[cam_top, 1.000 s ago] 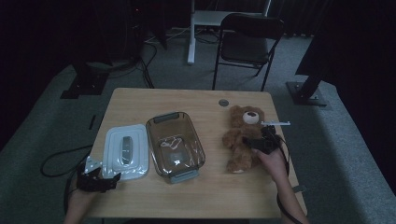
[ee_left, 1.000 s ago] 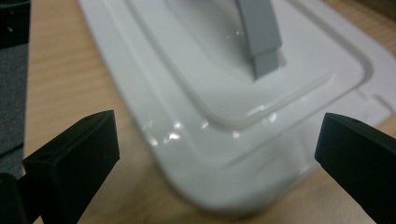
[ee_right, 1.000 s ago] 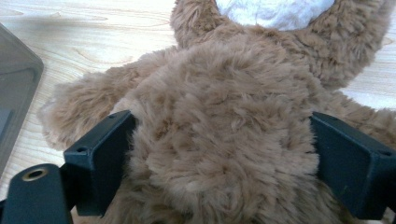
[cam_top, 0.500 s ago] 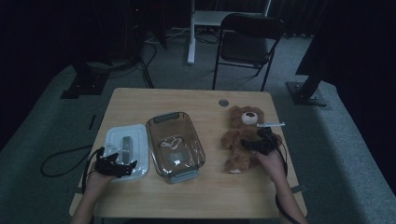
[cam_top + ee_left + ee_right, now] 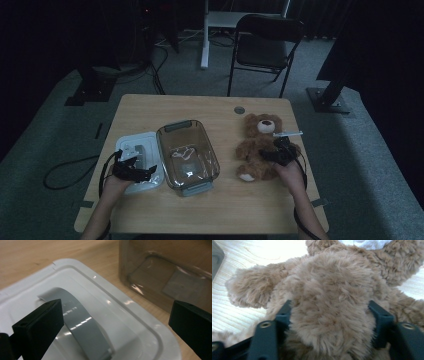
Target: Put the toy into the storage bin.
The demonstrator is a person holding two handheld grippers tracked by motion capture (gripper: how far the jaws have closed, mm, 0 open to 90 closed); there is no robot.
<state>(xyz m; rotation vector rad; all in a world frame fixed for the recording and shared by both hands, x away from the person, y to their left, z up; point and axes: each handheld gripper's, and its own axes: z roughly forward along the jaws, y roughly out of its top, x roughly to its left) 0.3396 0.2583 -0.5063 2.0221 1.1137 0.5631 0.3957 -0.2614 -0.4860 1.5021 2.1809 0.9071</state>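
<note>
2 grippers at work on 1 wooden table. Going left to right: left gripper hovers over the white lid that lies flat at the table's left, just beside the clear container. In the left gripper view its jaws stand wide apart, nothing between the pads, with the lid's grey handle strap just ahead of them. Container sits open and looks empty apart from a label on its floor.

Right side: teddy bear lies on its back near the right edge, head away from the person. Right gripper sits on its belly. Its jaws have just been closing, and the right gripper view shows them sunk into the brown fur on both sides of the bear's middle, so clamped on the bear's body.

Step in hand, my read: grab the bear for a lift toward the container. To do it well, squeeze deep enough to catch stuffing, not just fur, or it slips. Lift straight up, clear the container's rim, keep the limbs from snagging. Left gripper should take the strap square across.
</note>
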